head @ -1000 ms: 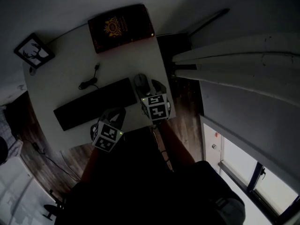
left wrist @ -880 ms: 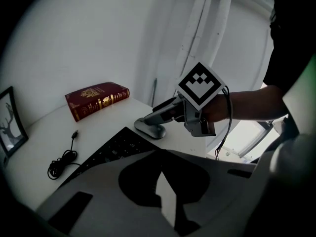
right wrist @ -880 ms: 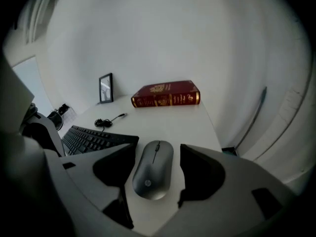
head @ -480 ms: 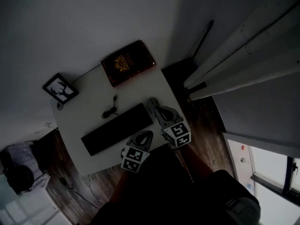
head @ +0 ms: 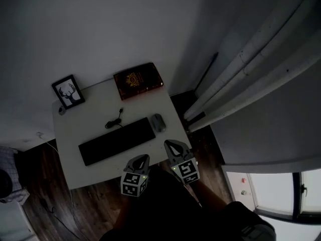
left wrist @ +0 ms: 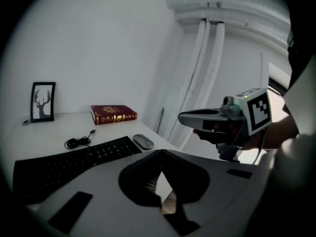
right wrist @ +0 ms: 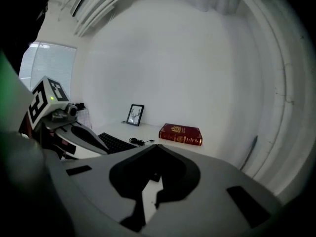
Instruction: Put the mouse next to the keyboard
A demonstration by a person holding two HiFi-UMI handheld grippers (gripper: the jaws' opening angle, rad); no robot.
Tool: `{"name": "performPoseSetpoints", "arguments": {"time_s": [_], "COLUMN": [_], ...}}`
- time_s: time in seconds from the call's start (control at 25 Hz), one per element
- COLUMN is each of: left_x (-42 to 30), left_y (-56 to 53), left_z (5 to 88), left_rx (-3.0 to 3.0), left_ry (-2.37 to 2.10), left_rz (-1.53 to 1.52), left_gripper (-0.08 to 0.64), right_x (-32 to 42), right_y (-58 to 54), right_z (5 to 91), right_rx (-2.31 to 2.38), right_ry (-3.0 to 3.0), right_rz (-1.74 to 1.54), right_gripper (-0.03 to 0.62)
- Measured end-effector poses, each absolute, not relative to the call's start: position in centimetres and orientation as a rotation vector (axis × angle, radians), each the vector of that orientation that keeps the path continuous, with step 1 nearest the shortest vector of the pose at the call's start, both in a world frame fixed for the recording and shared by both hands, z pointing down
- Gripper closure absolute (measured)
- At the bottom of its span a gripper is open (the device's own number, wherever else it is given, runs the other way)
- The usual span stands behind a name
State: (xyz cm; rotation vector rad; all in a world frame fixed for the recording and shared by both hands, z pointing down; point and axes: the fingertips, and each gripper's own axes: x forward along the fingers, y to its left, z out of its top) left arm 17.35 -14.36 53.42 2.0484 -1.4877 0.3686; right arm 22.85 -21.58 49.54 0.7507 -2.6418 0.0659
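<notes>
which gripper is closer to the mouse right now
Right. The right gripper hangs just below the mouse in the head view, not touching it; the left gripper is farther off, below the keyboard's right end.

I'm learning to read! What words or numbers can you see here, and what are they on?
Red book: gold print on cover and spine, too blurred to read.
Keyboard: key labels too dark to read.
Left gripper and right gripper: black-and-white square markers only, no words.
So nothing here can be read.
</notes>
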Motion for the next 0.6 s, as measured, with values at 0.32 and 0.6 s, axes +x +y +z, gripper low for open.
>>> {"name": "performPoseSetpoints", "arguments": {"time_s": [0.32,0.6], "left_x": [21.3,23.7], "left_y": [-13.6,-14.2], "left_z": [51.9,51.4], "left_rx": [2.093,2.082], "left_ry": [-1.571,-1.687], "left_rz": [0.321,0.368], "left_gripper": [0.56,0.56], "right_x": [27.5,29.6], "right_y": [-18.2,-18.2], "right_z": [49.6,48.4], "right_rx": [0.716,0.616], "right_ry": [-2.633,-2.731], "right_rz": [0.053,0.011], "right_gripper": [0.572,0.572]}}
